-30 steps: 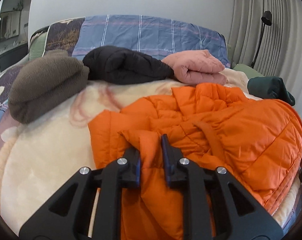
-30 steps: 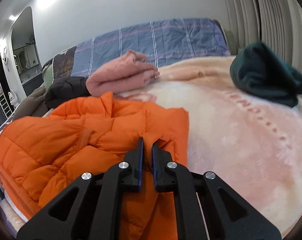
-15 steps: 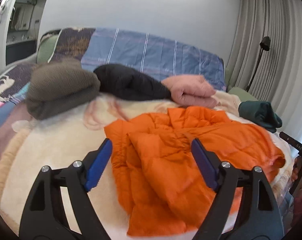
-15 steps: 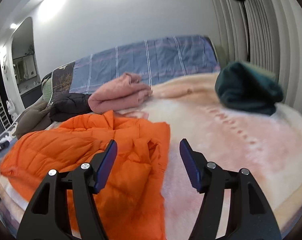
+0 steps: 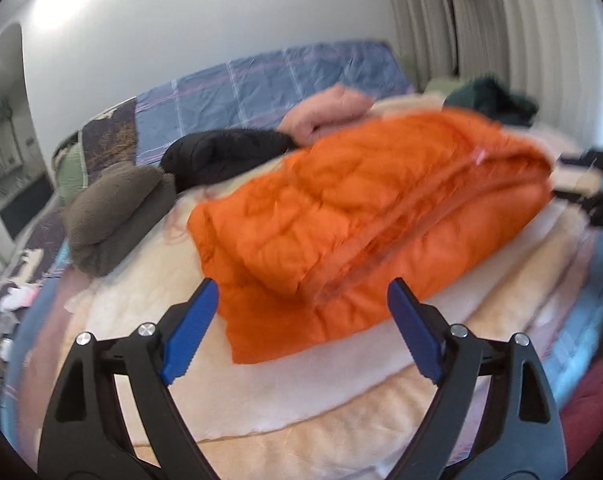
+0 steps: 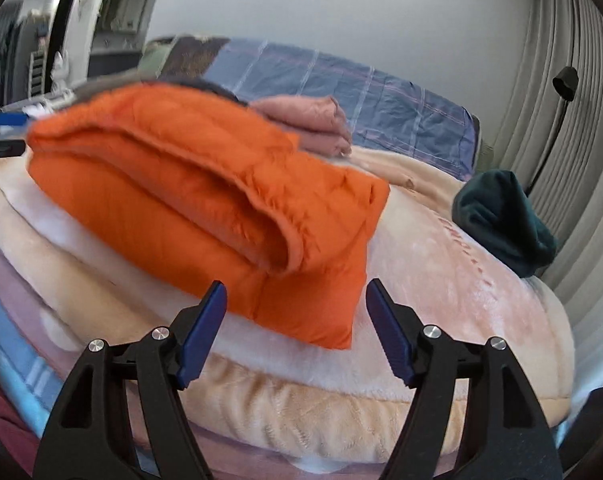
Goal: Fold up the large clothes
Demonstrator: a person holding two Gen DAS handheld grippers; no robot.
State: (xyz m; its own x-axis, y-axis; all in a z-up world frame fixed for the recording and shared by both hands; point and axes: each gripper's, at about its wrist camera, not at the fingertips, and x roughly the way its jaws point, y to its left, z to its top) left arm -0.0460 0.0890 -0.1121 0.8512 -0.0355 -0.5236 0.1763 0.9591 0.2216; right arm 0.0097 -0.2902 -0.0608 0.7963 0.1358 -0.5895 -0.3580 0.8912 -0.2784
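Note:
An orange puffer jacket (image 5: 361,208) lies folded in layers on the cream fleece blanket (image 5: 261,384) of the bed. My left gripper (image 5: 301,328) is open and empty, just short of the jacket's near left corner. In the right wrist view the jacket (image 6: 205,200) shows its folded open edge. My right gripper (image 6: 297,332) is open and empty, close in front of the jacket's near right corner, over the blanket (image 6: 441,300). The frames are motion-blurred.
Folded clothes lie along the back of the bed: a brown fleece (image 5: 113,216), a black jacket (image 5: 225,152), a pink garment (image 5: 325,114) and a dark green one (image 6: 501,220). A blue plaid pillow (image 5: 269,80) leans on the wall. Curtains and a floor lamp (image 6: 561,88) stand at right.
Both grippers let go of the orange jacket, opened wide and drew back toward the bed's near edge. The jacket now lies folded over in layers.

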